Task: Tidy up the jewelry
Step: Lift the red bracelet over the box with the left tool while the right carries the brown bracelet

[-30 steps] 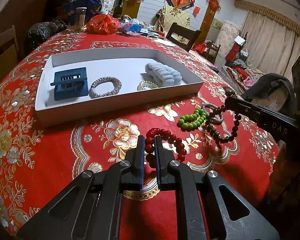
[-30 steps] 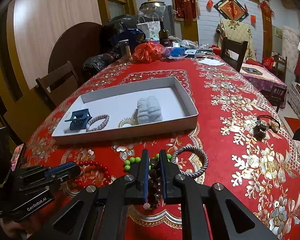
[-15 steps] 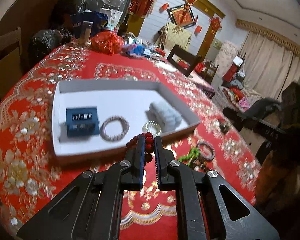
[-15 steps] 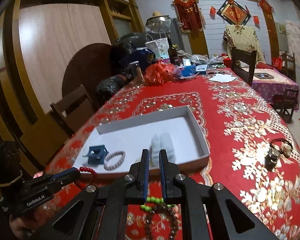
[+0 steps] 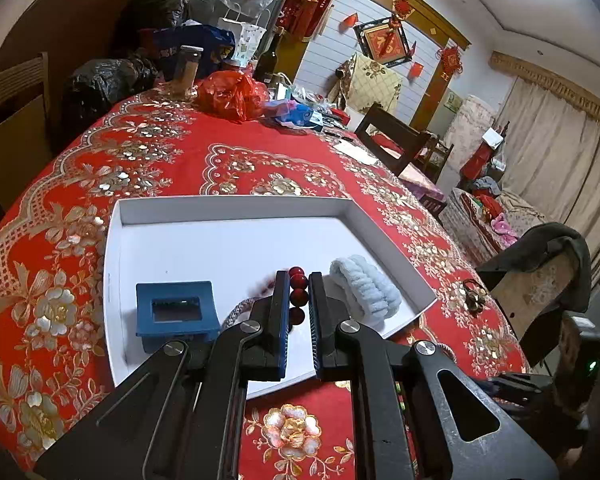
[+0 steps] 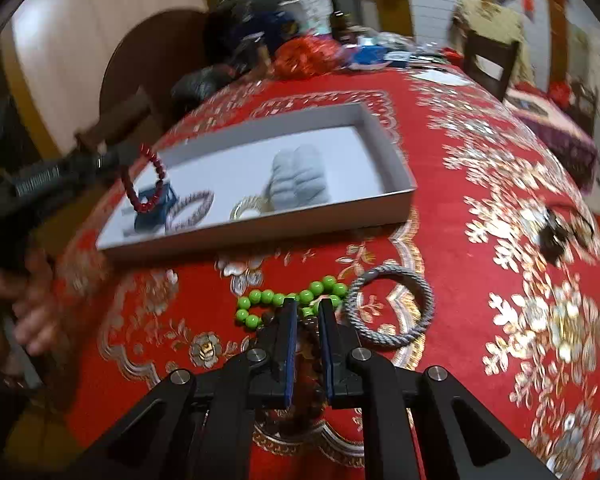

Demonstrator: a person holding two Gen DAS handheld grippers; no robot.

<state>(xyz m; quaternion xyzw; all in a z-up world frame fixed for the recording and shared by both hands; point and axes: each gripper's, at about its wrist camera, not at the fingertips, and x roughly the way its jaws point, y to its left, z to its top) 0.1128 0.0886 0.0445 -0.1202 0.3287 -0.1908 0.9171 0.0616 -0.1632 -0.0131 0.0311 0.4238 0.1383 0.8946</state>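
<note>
The desk [image 6: 480, 184] wears a red, gold-flowered cloth. On it lie a white tray [image 6: 384, 148] at centre, green beads [image 6: 284, 300] and a grey rope ring [image 6: 392, 308] toward six o'clock, and bags [image 5: 232, 94] at twelve.

My left gripper [image 5: 299, 280] points down, jaws pinched tight on red beads [image 5: 299, 281]. My right gripper [image 6: 307, 305] tilts down steeply, jaws nearly together. My hand [image 6: 4, 304] grips the left handle.
</note>
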